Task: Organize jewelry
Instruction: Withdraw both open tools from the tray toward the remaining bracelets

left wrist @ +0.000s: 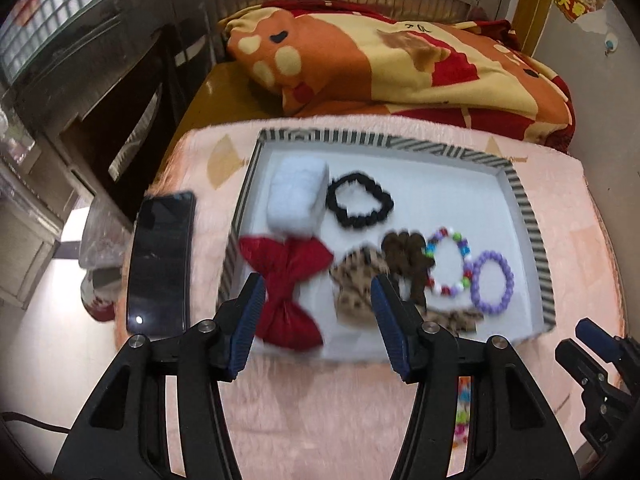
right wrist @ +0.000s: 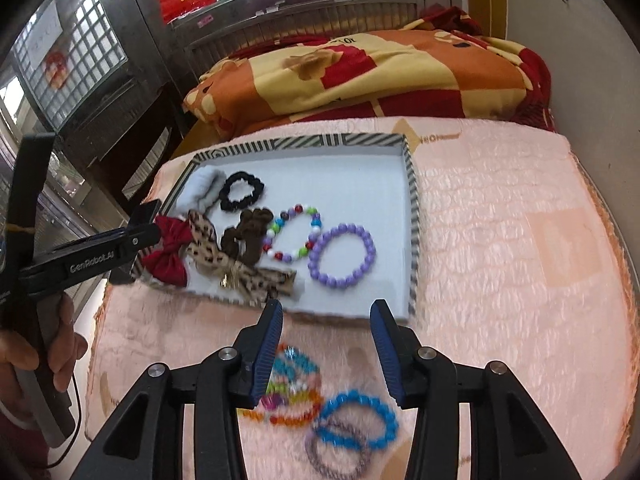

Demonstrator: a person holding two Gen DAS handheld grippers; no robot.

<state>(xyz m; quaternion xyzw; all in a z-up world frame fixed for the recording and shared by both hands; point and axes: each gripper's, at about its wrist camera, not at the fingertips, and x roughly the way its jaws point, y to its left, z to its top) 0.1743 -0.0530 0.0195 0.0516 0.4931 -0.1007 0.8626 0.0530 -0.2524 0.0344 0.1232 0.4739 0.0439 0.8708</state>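
A white tray with a striped rim (left wrist: 524, 196) (right wrist: 412, 184) lies on a pink fluffy cover. In it are a red bow (left wrist: 288, 280) (right wrist: 170, 248), a leopard bow (left wrist: 356, 284) (right wrist: 240, 272), a brown scrunchie (left wrist: 408, 256) (right wrist: 250, 232), a black scrunchie (left wrist: 360, 204) (right wrist: 242, 190), a white fluffy piece (left wrist: 296, 196), a multicolour bead bracelet (left wrist: 450, 262) (right wrist: 294, 232) and a purple bead bracelet (left wrist: 492, 284) (right wrist: 342, 254). My left gripper (left wrist: 318, 320) is open and empty over the tray's near edge. My right gripper (right wrist: 326, 344) is open and empty above loose bracelets on the cover: a blue one (right wrist: 360, 418), a colourful pile (right wrist: 292, 388) and a grey one (right wrist: 336, 456).
A black phone (left wrist: 160, 264) lies on the cover left of the tray. A folded orange and red blanket (left wrist: 400, 60) (right wrist: 380, 76) sits behind it. Dark furniture (left wrist: 100, 120) stands to the left. The right gripper shows in the left wrist view's lower right corner (left wrist: 596, 360).
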